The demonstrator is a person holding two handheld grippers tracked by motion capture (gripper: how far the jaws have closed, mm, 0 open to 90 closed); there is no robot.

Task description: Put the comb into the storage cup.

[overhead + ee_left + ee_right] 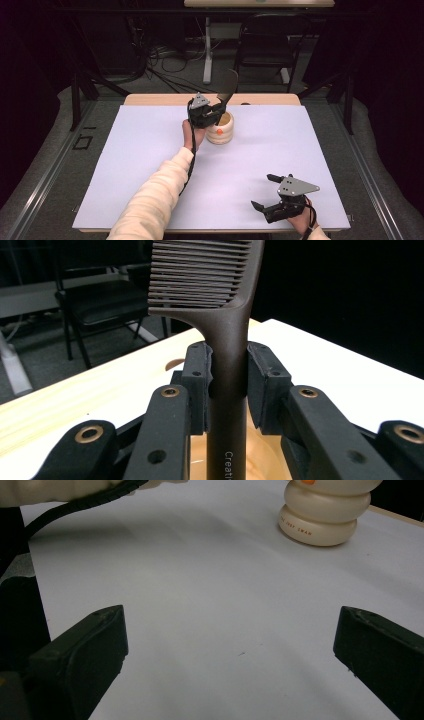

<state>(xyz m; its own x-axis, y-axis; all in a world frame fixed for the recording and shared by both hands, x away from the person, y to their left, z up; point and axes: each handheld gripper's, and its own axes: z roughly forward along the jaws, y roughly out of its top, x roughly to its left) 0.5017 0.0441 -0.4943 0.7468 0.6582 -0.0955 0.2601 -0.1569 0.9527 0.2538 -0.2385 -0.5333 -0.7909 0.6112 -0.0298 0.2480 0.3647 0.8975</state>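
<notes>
We see our left gripper (pixel 227 385) squeezing the smooth brown handle of a plastic comb (pixel 220 295), right above a round, bumpy cream holder (pixel 220 128) at the far middle of the white table (pixel 150 150). The comb's fine teeth are cut off at the top. Our right gripper (pixel 266 191) rests near us, jaws wide, holding nothing.
</notes>
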